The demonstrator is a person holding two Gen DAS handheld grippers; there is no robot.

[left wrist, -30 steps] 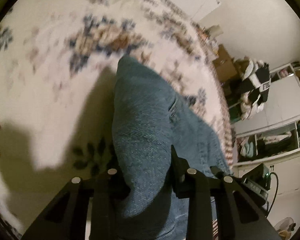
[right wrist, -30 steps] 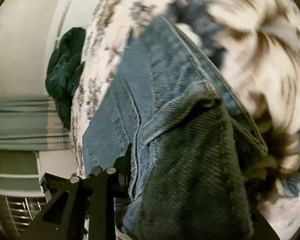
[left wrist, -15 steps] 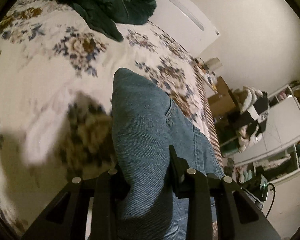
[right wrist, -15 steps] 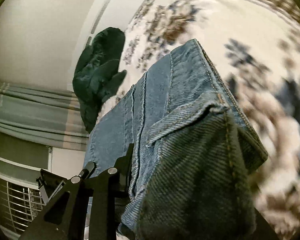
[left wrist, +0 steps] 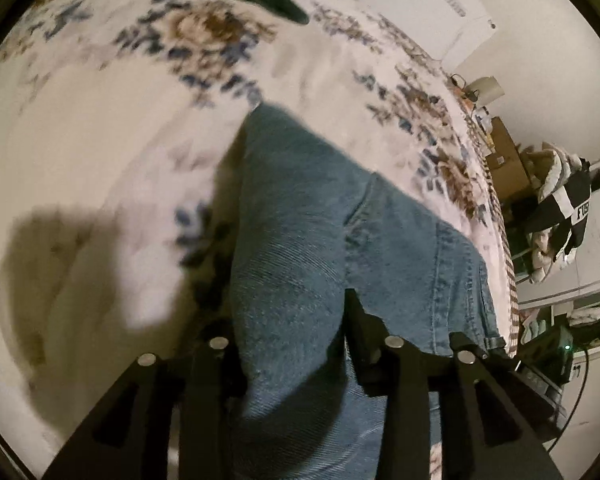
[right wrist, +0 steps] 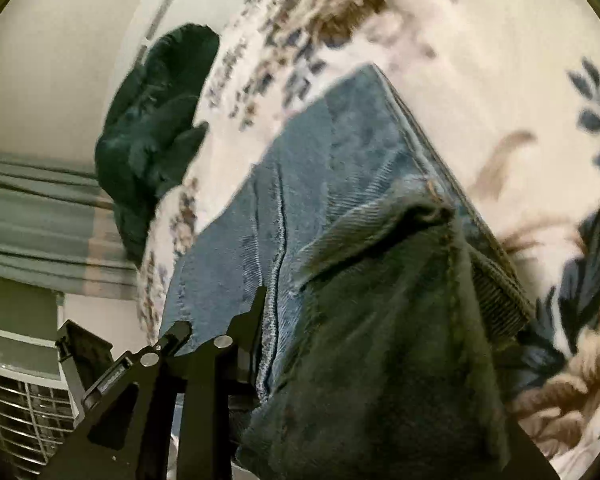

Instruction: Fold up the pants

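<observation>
Broadly, a floral bedspread (left wrist: pixel 100 152) filling both views, white with blue and brown blooms, wide and bare on the left of the left wrist view, with a soft shadow near the lower left. Across it, blue denim pants (left wrist: pixel 300 248), one folded edge reaching out over the middle of the bed, the rest hanging back toward the cameras and lifted off the cover. Toward the head of the bed, a dark green blanket (right wrist: pixel 156 120) heaped against the white wall, apart from the denim. Past the bed's right edge in the left wrist view, white shelving (left wrist: pixel 580 280) crowded with clothes, a brown cardboard box (left wrist: pixel 504 160) and a black-and-white jacket (left wrist: pixel 560 208), all close along that side. Beyond the head corner in the right wrist view, a striped curtain (right wrist: pixel 32 216) above a white grille (right wrist: pixel 16 412). Left gripper (left wrist: pixel 292 344) clenched on a thick fold of the pants, cloth bulging between its black fingers. Right gripper (right wrist: pixel 320 360) buried under the waistband (right wrist: pixel 496 296): only one finger (right wrist: pixel 252 320) visible, pressed against a seam, so its grasp impossible to confirm.
</observation>
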